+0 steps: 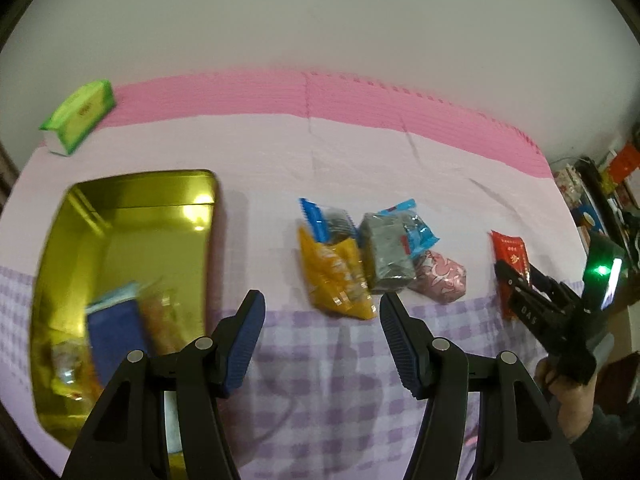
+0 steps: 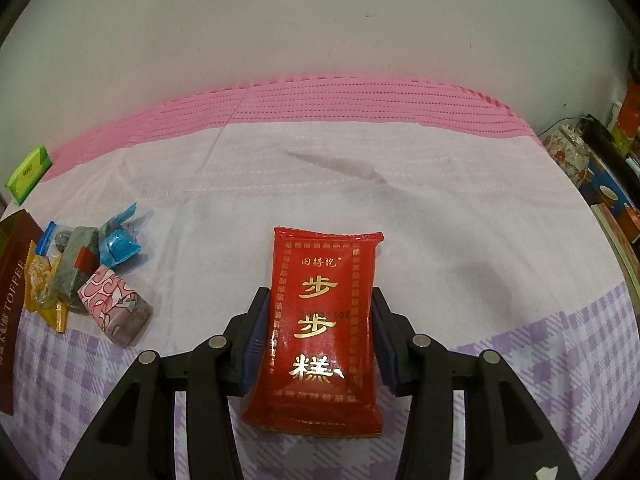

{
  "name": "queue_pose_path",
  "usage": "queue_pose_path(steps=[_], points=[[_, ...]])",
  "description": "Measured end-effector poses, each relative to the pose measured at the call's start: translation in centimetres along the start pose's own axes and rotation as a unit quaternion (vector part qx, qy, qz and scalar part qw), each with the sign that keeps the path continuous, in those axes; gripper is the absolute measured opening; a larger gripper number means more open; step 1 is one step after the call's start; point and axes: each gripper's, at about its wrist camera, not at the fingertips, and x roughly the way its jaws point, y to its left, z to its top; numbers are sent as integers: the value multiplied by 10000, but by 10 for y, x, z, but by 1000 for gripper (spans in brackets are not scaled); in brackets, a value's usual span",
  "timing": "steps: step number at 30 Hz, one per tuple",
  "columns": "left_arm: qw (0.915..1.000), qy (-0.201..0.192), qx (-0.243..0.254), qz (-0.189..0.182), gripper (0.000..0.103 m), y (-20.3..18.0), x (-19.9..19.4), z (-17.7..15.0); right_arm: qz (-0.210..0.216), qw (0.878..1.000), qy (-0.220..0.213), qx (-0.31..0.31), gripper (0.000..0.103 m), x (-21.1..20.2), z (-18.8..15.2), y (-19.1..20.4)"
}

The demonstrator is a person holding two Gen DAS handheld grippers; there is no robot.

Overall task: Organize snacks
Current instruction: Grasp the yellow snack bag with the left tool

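Note:
A gold tin [image 1: 132,216] lies open at the left of the cloth, with several snack packs in its near end. My left gripper [image 1: 322,312] is open and empty, between the tin and a pile of loose snacks: an orange pack [image 1: 340,280], a grey bar [image 1: 386,258], blue wrappers [image 1: 416,220] and a pink candy [image 1: 440,280]. My right gripper [image 2: 318,308] is shut on a red snack pack [image 2: 320,320] with gold characters; it also shows in the left wrist view [image 1: 510,256]. The pile lies to its left [image 2: 84,272].
A green tissue pack [image 1: 80,116] sits at the far left by the wall. The tin's brown toffee lid [image 2: 12,300] lies at the left edge. Cluttered shelves [image 2: 600,184] stand past the table's right edge.

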Motion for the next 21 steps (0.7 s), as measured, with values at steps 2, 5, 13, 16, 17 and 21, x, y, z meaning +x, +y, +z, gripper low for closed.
queue_pose_path(steps=[2,5,13,16,17,21], points=[[10000,65,-64,0,61,-2,10,3,7,10000,-2,-1,45,-2,-2,0],[9996,236,-144,-39,59,-2,27,7,33,10000,-3,13,46,-2,-1,-2],[9985,440,-325,-41,49,2,54,17,68,10000,-3,14,48,-1,-2,-3],[9981,507,-355,-70,48,0,61,21,70,10000,-3,14,48,-1,-2,-3],[9980,525,-351,-48,47,-1,64,22,73,10000,-3,12,49,-1,-2,-3],[9981,528,-306,10,42,-2,69,20,63,10000,-4,23,49,-1,-3,-2]])
